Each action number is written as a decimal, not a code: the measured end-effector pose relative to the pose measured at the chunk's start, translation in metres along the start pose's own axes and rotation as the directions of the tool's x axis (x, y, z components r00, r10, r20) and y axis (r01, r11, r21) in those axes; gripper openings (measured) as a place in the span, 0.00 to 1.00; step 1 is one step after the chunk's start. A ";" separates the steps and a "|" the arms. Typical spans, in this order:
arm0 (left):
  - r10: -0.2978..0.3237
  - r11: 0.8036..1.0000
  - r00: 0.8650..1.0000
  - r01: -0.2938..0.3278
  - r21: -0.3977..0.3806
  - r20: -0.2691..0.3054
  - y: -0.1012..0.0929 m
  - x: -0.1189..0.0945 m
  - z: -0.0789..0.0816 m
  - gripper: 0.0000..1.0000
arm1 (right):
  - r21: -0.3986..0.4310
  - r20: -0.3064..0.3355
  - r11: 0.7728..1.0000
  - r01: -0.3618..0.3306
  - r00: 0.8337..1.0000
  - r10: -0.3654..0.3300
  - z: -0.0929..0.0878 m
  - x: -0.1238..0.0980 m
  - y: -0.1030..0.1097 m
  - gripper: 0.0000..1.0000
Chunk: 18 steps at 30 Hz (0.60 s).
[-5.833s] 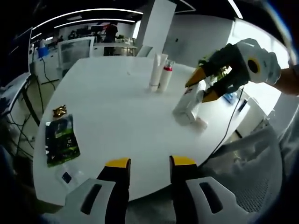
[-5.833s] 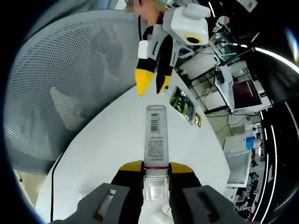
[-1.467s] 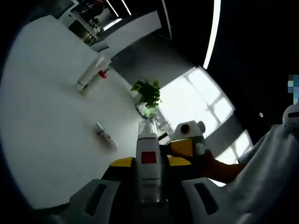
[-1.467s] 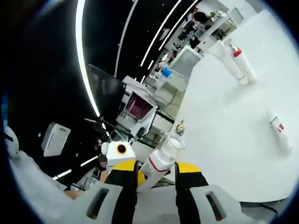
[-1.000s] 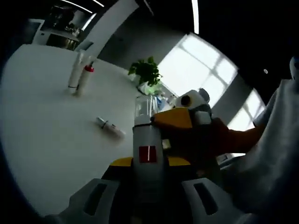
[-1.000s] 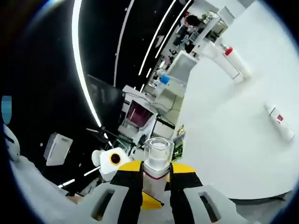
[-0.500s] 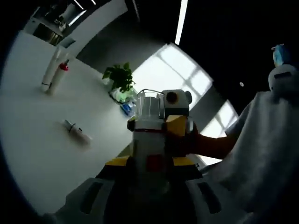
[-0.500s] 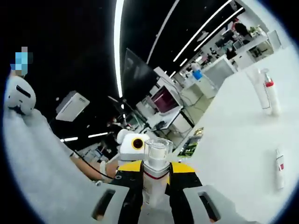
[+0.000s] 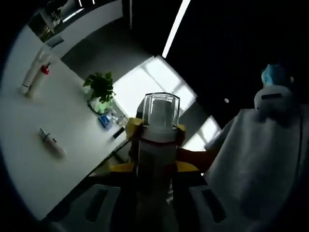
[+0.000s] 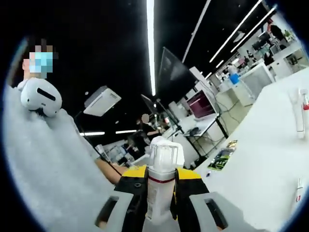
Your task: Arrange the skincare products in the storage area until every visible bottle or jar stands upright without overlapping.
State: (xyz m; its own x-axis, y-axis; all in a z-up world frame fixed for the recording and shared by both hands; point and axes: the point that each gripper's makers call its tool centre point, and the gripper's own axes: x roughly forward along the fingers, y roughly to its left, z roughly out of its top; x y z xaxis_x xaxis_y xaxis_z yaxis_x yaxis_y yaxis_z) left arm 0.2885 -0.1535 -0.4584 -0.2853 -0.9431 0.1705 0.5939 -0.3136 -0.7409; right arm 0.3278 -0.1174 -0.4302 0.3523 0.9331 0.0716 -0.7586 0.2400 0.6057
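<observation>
**Both grippers clamp one bottle, lifted off the table**

The bottle [image 9: 157, 145], which lay on the table seconds ago, is now raised, its clear cap pointing toward the ceiling lights. The left gripper [image 9: 152, 166] and right gripper [image 10: 161, 181] each close on its body from opposite sides. On the white table [image 9: 29, 159], two tubes [image 9: 33, 76] stand near the far edge; a small bottle [image 9: 50, 143] lies flat, open surface around it

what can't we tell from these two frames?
- Bottle label: in shadow in the left gripper view, unreadable.
- Bottle base: hidden between both grippers' jaws.
- Lying tube: too small to identify; in the right gripper view cut by the edge.
- Two standing bottles: too small to read.
- Right gripper: mostly behind the bottle.
</observation>
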 end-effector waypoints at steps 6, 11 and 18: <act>0.070 0.996 0.997 -0.071 0.060 0.017 0.002 0.005 0.021 0.22 | 0.020 0.089 1.000 0.008 0.996 -0.010 0.022 -0.005 -0.004 0.14; 0.167 0.980 0.985 -0.170 0.104 0.038 0.015 0.007 0.033 0.22 | 0.014 0.126 0.998 0.064 0.990 -0.065 0.033 -0.008 -0.014 0.14; 0.374 0.920 0.926 -0.377 0.108 0.040 0.051 -0.004 0.044 0.22 | 0.014 0.106 0.962 0.273 0.956 -0.272 0.036 -0.009 -0.047 0.12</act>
State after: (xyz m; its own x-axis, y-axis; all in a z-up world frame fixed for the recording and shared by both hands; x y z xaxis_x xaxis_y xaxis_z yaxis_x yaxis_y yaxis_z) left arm 0.3526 -0.1708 -0.4680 -0.0117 -0.9956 -0.0934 0.7350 0.0548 -0.6759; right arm 0.3797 -0.1472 -0.4302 0.6018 0.7986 -0.0125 -0.6260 0.4813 0.6135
